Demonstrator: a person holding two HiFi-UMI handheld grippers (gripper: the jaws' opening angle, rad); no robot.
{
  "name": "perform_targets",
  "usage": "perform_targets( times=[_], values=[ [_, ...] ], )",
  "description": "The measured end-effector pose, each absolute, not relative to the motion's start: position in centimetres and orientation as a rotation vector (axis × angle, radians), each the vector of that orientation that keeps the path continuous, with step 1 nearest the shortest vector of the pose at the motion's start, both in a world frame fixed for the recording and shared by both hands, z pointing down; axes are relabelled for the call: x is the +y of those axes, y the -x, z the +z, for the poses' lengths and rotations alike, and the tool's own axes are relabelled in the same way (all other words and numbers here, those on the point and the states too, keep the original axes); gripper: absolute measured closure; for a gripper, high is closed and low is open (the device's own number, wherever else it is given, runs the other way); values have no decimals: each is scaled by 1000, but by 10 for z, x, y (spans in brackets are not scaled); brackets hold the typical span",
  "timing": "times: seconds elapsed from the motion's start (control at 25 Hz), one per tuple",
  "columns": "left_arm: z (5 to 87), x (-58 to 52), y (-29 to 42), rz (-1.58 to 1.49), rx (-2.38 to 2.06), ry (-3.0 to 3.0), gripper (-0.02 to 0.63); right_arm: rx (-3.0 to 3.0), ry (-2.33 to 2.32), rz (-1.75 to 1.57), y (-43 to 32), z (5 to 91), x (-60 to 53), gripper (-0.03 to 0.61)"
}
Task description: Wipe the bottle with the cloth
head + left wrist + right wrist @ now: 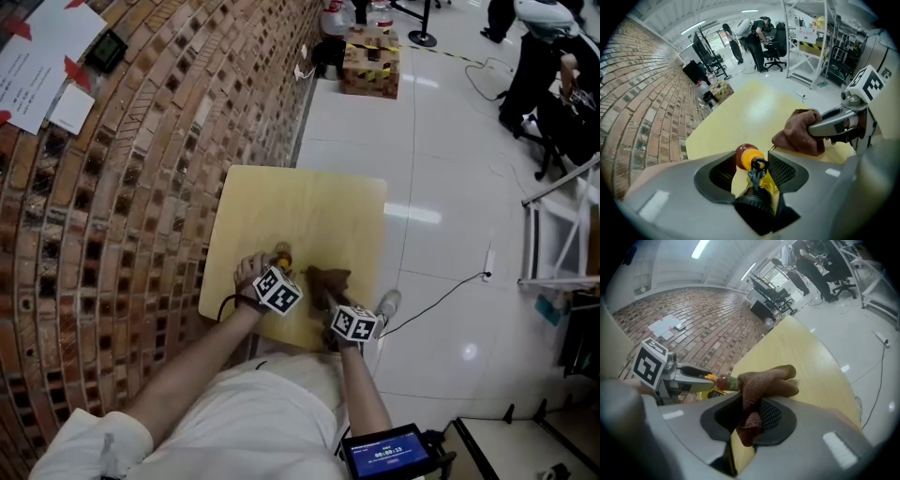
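Nearest the person, a small device with a blue screen (386,453) sits at waist level.

Left gripper (751,161): jaws wide apart. The bottle (765,183) is between them, yellow body towards the camera, orange collar and red top pointing away. Bare table shows between the bottle and the left pad, so no grip is confirmed. Contact with the right-hand meshed pad cannot be determined. Whether the bottle stands or lies cannot be settled.

Right gripper (749,414): jaws closed on the brown cloth (764,380). One fold is pinched between the pads and hangs below them, and the rest is bunched above the fingertips. In the left gripper view the cloth is carried clear of the table top, just beside the left gripper's right jaw and near the bottle's top. Contact between cloth and bottle cannot be confirmed.

Both grippers work over the near edge of a pale yellow wooden table (309,206). The bottle is at the near left part of it, with the cloth to its right.

The table's left edge is set against a brick wall (141,187), which carries white papers (37,70). A white cable (441,295) runs across the glossy floor to the right. Further along the wall is a cardboard box (370,61). In the far background there are office chairs and standing people (754,35).
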State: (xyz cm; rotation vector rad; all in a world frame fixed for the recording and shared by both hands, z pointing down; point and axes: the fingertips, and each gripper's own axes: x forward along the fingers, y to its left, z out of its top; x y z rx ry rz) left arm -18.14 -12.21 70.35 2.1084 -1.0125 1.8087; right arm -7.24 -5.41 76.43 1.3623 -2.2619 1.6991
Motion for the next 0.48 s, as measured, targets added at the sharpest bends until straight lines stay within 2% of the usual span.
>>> perform_targets(
  times=[0.08,0.48],
  values=[
    [703,-125,183,1814,-1034,-2104,368,-2263,-1362,1702,71,765,-54,511],
    [714,-125,184,1839,-1019,-2001,377,-2275,-1350,1736,70,767,-50,511]
  ],
)
